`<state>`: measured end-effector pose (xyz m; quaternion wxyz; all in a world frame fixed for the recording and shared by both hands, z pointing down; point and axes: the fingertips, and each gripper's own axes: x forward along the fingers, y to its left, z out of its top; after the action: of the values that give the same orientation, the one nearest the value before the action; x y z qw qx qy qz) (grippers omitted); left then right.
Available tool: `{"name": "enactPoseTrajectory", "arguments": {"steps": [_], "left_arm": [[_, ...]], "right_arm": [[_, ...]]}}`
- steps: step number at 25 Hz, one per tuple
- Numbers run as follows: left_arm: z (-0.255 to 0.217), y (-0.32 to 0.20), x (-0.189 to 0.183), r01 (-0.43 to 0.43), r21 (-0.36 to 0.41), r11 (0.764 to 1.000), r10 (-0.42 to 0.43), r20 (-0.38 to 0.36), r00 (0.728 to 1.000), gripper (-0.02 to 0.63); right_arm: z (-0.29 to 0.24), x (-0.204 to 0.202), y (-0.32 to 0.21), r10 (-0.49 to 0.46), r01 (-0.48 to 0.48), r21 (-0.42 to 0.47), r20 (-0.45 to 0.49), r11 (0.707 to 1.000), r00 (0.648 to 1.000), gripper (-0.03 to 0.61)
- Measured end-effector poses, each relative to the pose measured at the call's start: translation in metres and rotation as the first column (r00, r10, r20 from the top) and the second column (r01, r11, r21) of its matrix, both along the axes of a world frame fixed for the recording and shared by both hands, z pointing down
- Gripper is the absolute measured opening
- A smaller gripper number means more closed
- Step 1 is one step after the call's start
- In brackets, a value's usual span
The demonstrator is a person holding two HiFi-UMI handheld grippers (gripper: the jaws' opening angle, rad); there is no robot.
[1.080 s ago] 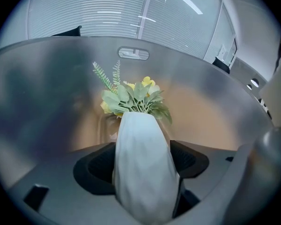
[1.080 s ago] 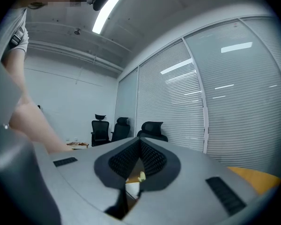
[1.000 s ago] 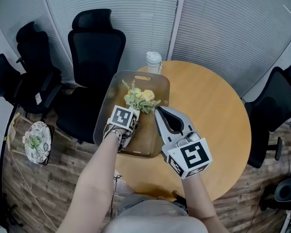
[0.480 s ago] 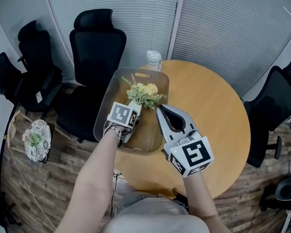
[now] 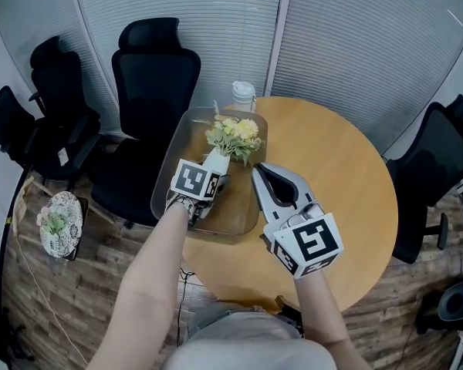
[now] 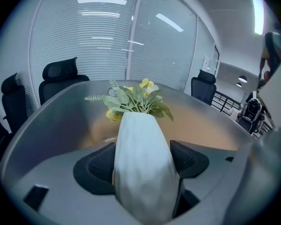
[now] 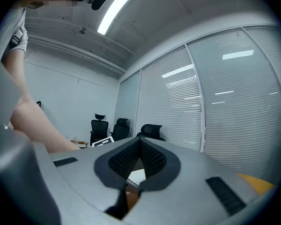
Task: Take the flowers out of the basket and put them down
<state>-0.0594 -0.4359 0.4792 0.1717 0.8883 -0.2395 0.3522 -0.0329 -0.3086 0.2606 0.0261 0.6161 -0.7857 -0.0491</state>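
Head view: mid-frame, the left gripper squeezes a white bumpy vase of yellow flowers with green leaves — it is over the top end of the see-through plastic basket on the round wooden table. The right gripper is just right of it. Left gripper view: both black pads press the vase. Right gripper view — jaws pressed together, nothing inside.

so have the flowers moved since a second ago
Yes. The flowers have shifted up the head view, closer to the bottle, which has stayed put.
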Motion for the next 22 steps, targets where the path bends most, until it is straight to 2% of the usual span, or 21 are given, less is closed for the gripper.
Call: {"name": "enactPoseTrajectory", "arguments": {"steps": [6, 22], "left_arm": [[-0.026, -0.001, 0.004, -0.006, 0.043, 0.999, 0.01, -0.081, 0.997, 0.367], [-0.091, 0.004, 0.011, -0.033, 0.192, 0.981, 0.072, -0.2, 0.977, 0.368]], "right_arm": [[-0.005, -0.003, 0.01, 0.003, -0.003, 0.013, -0.013, 1.0, 1.0, 0.023], [-0.017, -0.007, 0.027, 0.026, -0.025, 0.044, -0.016, 0.999, 1.0, 0.023]]}}
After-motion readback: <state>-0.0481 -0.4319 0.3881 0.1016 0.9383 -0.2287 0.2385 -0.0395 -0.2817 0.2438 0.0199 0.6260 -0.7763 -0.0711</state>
